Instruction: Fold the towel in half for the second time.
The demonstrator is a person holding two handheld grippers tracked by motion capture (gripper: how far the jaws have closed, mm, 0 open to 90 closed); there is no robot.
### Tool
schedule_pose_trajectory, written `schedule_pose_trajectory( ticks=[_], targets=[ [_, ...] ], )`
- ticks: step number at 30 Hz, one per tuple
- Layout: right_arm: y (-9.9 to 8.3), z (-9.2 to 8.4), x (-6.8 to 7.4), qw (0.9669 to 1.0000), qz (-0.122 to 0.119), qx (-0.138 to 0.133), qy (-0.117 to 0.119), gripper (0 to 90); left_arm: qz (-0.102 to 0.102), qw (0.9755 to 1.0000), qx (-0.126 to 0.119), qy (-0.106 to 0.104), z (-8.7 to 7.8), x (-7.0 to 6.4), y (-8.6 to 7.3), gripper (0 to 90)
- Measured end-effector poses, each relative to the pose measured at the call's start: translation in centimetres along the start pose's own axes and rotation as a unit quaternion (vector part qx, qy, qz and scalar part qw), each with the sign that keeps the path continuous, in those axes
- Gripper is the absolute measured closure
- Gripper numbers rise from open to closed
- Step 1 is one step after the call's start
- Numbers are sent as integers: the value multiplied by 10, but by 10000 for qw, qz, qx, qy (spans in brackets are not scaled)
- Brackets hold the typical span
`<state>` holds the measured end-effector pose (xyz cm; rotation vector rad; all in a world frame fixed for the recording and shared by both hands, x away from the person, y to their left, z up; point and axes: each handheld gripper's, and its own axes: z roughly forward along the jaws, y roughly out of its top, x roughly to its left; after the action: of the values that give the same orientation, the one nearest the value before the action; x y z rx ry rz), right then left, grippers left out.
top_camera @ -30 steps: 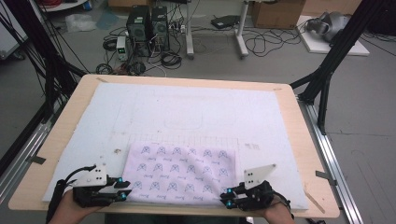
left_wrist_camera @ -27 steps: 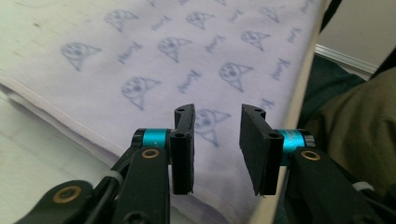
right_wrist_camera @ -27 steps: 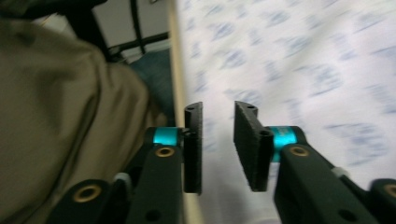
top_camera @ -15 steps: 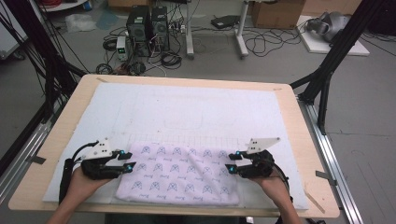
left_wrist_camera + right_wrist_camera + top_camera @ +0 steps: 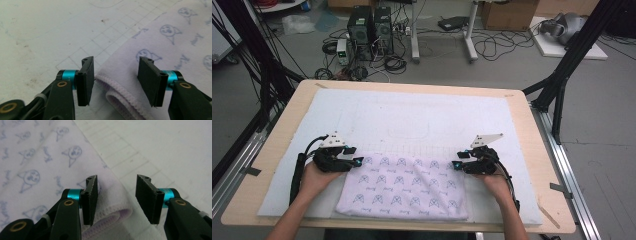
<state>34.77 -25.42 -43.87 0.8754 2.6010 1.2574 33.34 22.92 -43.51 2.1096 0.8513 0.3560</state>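
**Folded cloth on the bench, both tongs released at its far corners**

Your left tongs (image 5: 357, 161) sit at the far left corner of the lilac printed cloth (image 5: 404, 186), held in your left hand (image 5: 314, 180). In the left gripper view, those left tongs (image 5: 115, 81) stand apart, having just been opening; the rolled, stitched fold of the cloth (image 5: 125, 97) lies between the jaws, and neither pad presses on it. The left jaw rests over the white mat (image 5: 45, 32), just beside the cloth's edge.

The cloth lies folded into a rectangle on the near half of the white mat (image 5: 422, 117), which covers the wooden bench (image 5: 542, 150). Its near edge runs close to the mat's near edge. Small cartoon faces are printed across it in rows.

Your right tongs (image 5: 456, 165) sit at the far right corner of the cloth, held in your right hand (image 5: 494, 182). In the right gripper view, the right tongs (image 5: 117, 200) are likewise parted, having just been opening. The folded corner of the cloth (image 5: 110, 213) lies between the jaws, nearer the left one, unpinched. The right jaw stands over the gridded mat (image 5: 160, 150).
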Motion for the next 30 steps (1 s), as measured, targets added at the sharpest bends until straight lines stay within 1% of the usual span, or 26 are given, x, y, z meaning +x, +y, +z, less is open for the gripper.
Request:
schedule_pose_trajectory(
  ticks=[1,2,4,6,8,11,13,14,15,16,17,18,19,20,22,24,26,30],
  targets=[
    [-2,2,0,10000,-3,89,-14,512,-1,10000,60,44,2,1,-1,466],
    [-3,3,1,9998,-24,164,-78,502,-28,9999,115,57,4,1,-1,455],
    [-5,4,1,9999,-10,137,-100,501,-28,9997,208,81,7,1,-2,434],
    [-6,3,0,9999,17,128,-90,500,2,9997,223,101,8,1,-2,426],
    [-9,4,0,9999,64,61,-65,501,-87,9997,227,50,9,3,-2,423],
    [-10,4,0,9999,115,49,-48,505,-259,9994,211,-106,10,7,-4,442],
    [-10,4,-2,9999,138,27,-10,515,-229,9994,234,-112,9,7,-4,450],
    [-10,4,-2,9999,161,27,5,530,-220,9993,219,-188,9,7,-4,476],
    [-10,4,-2,9999,153,29,20,562,-217,9993,219,-218,9,6,-4,523],
    [-10,4,-2,9999,145,34,83,639,-210,9992,210,-267,9,6,-4,541],
    [-10,4,-1,9995,163,50,248,692,-214,9989,216,-363,9,6,-4,583],
    [-10,4,1,9996,147,66,246,715,-205,9986,201,-447,9,6,-4,640],
    [-9,4,1,9995,100,72,283,746,-200,9985,204,-468,9,6,-4,675],
    [-9,4,2,9996,64,89,273,756,-184,9983,194,-513,9,5,-4,698],
    [-8,4,4,9996,-1,110,260,778,-148,9985,197,-490,8,3,-3,732],
    [-7,4,5,9996,3,118,268,790,-18,9988,215,-431,7,1,-3,760],
    [-7,4,5,9997,-53,113,225,799,77,9990,223,-374,7,-1,-2,772],
    [-5,2,8,9998,-128,115,143,809,155,9992,221,-289,5,-4,-1,783]
  ],
)
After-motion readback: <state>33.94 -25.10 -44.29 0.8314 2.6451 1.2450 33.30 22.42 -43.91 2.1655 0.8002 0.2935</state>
